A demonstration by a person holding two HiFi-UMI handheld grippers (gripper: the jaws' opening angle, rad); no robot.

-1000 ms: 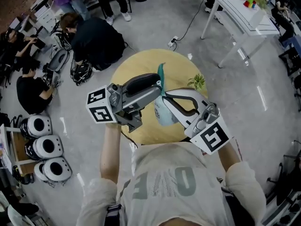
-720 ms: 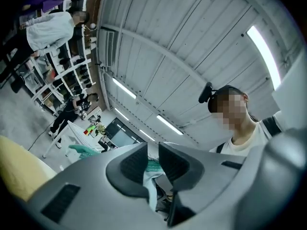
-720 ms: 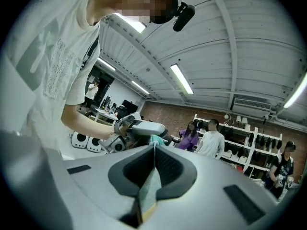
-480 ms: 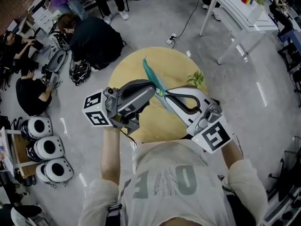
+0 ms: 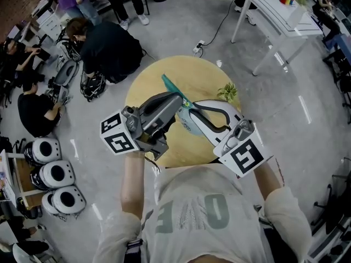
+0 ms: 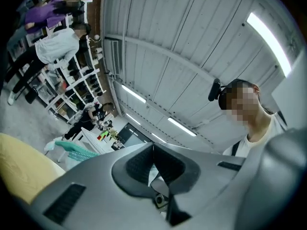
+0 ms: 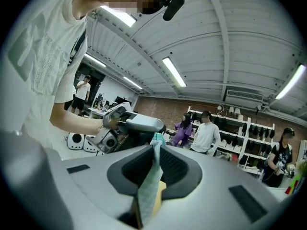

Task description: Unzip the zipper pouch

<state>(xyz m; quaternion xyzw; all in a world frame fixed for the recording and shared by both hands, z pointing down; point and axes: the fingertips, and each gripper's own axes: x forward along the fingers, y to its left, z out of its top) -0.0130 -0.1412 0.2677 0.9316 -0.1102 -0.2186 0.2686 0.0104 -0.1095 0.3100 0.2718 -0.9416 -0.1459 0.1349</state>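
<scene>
Teal zipper pouch [image 5: 174, 87]: in the air above the round wooden table [image 5: 205, 78], between both grippers.
Zipper pull [image 6: 159, 200]: pinched by the left gripper [image 5: 180, 102], whose jaws have just been closing.
Right gripper [image 5: 185, 113]: above the table's near side, clamped on the pouch's fabric edge.
Small plant [image 5: 229, 93]: on the table's right rim.

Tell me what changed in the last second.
The left gripper has just been closing its jaws and now pinches a thin bit of the zipper pouch, whose teal end tilted up-left in the head view. The right gripper stayed shut on the pouch's edge; the round table is unchanged.
</scene>
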